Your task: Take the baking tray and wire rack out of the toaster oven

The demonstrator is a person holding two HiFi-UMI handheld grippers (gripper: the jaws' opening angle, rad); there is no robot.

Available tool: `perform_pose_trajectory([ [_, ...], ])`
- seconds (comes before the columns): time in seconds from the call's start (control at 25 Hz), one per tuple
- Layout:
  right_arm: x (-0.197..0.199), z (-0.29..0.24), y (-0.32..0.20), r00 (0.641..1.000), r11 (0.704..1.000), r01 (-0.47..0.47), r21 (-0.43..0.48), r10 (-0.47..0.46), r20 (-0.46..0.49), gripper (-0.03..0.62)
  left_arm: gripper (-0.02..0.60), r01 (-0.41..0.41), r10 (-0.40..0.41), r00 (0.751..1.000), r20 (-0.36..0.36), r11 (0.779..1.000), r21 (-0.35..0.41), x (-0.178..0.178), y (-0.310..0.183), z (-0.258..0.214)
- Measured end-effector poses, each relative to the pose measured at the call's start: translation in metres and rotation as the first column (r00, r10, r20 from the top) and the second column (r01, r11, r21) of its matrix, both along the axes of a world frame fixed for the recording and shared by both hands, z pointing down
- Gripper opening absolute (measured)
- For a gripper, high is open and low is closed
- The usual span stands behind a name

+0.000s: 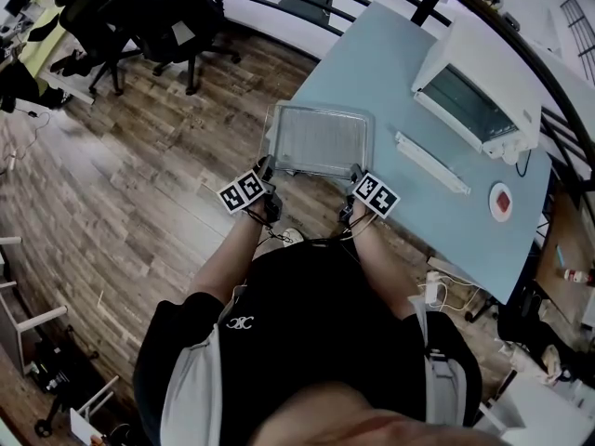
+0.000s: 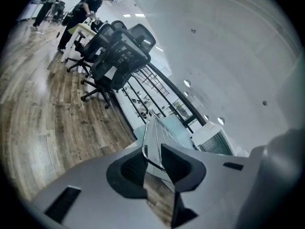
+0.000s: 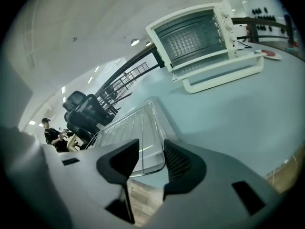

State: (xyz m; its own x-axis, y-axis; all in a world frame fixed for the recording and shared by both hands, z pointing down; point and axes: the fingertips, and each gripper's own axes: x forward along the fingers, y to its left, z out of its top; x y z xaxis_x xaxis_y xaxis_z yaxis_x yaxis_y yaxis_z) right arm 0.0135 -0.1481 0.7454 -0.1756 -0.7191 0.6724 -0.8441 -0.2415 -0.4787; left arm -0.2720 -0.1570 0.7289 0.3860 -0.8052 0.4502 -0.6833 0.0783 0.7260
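Observation:
A silver baking tray with the wire rack lying in it rests on the pale blue table, at its near left corner. My left gripper is at the tray's near left corner and my right gripper at its near right corner. In the left gripper view the rack's rim runs between the jaws of the left gripper, which stand apart with a gap showing. In the right gripper view the rack's corner lies between the spread jaws of the right gripper. The white toaster oven stands behind, with its door down.
The oven's lowered door with its handle lies to the right of the tray. A small white dish with something red sits near the table's right edge. Black office chairs stand on the wooden floor to the left. A black railing runs behind the table.

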Motion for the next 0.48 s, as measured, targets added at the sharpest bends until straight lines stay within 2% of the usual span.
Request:
perform_pose_trajectory([
  [0.24,0.001,-0.002,0.001,0.996,0.999,0.041,0.02,-0.039,-0.084,0.163,0.117,-0.069,0.071,0.987,0.145,0.997,-0.018,0.0,0.002,0.009],
  [0.36,0.008,-0.003,0.002,0.991,0.999,0.043,0.029,-0.039,-0.126,0.167,0.174,-0.113,0.121,0.958,0.261,0.993,-0.046,-0.002,0.004,0.017],
  [0.48,0.016,-0.007,0.001,0.988,0.998,0.043,0.054,-0.034,-0.148,0.167,0.187,-0.125,0.139,0.944,0.298,0.99,-0.064,-0.005,0.006,0.023],
])
